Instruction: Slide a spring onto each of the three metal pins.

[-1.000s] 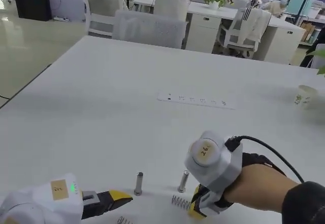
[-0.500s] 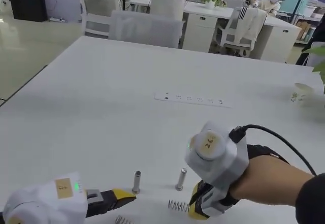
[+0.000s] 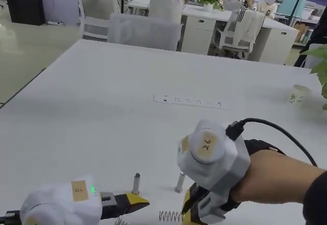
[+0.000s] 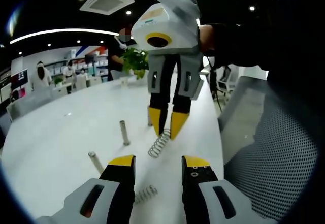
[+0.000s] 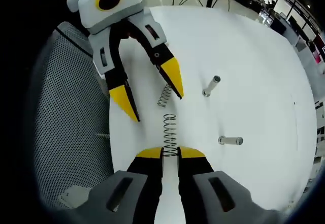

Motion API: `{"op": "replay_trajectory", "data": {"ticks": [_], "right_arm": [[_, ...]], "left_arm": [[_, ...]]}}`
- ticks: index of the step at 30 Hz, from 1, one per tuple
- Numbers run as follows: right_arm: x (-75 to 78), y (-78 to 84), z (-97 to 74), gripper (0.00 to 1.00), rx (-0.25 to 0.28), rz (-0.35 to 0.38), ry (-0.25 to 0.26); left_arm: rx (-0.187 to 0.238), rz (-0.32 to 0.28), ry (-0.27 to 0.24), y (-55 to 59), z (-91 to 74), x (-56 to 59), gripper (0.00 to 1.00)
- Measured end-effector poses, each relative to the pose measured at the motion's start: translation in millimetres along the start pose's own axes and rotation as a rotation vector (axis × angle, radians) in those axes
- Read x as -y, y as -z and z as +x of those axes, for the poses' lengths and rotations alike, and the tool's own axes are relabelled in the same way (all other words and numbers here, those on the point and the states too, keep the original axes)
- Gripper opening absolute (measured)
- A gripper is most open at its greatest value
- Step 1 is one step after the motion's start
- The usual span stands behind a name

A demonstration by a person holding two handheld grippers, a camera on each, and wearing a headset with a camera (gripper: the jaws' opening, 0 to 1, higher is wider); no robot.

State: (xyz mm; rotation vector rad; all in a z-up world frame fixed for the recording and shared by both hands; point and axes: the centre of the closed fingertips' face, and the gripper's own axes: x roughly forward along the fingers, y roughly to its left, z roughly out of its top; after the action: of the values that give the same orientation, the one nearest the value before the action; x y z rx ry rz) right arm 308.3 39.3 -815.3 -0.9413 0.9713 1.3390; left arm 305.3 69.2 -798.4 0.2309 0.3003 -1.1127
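Two metal pins (image 3: 136, 183) (image 3: 180, 181) stand upright on the white table (image 3: 112, 113). My right gripper (image 5: 170, 153) is shut on one end of a spring (image 5: 169, 130), which reaches forward from its yellow tips; the same spring (image 3: 170, 216) lies just left of that gripper (image 3: 190, 214) in the head view, in front of the pins. My left gripper (image 4: 158, 163) is open, low over the table, with a second loose spring (image 4: 144, 194) lying between its jaws. The two grippers face each other, a short way apart.
A white power strip (image 3: 189, 101) lies across the middle of the table. A paper cup (image 3: 298, 93) and a plant (image 3: 321, 69) sit at the far right. A mesh chair seat (image 4: 284, 148) is close by the table's near edge. People stand at desks behind.
My right gripper has drawn the held spring a little left and toward the near edge, away from the pins. My left gripper has edged right. The head camera has shifted slightly.
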Motion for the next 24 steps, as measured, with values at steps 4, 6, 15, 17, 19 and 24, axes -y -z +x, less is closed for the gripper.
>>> {"op": "replay_trajectory", "data": {"ticks": [4, 6, 15, 17, 19, 24], "right_arm": [[-5.9, -4.0, -2.0, 0.08, 0.001, -0.02, -0.017], [-8.7, -4.5, -2.2, 0.08, -0.001, -0.03, -0.023], [-17.3, -5.6, -3.2, 0.08, -0.011, -0.06, -0.052], [-19.1, -5.8, -3.3, 0.08, -0.013, -0.063, -0.059], [-20.0, -6.0, -3.5, 0.08, -0.015, -0.064, -0.061], [-20.2, -11.0, -9.1, 0.08, 0.001, -0.053, -0.056]], "left_arm": [[0.004, 0.017, 0.02, -3.1, 3.0, 4.2, 0.26], [0.005, 0.028, 0.032, -4.3, 4.2, 6.6, 0.22], [-0.012, 0.075, 0.064, -0.8, 8.3, 14.2, 0.08], [-0.016, 0.085, 0.066, 0.2, 8.6, 14.3, 0.06], [-0.019, 0.087, 0.068, 0.9, 8.7, 14.4, 0.05], [-0.036, 0.095, 0.069, 4.0, 8.7, 14.8, 0.04]]}}
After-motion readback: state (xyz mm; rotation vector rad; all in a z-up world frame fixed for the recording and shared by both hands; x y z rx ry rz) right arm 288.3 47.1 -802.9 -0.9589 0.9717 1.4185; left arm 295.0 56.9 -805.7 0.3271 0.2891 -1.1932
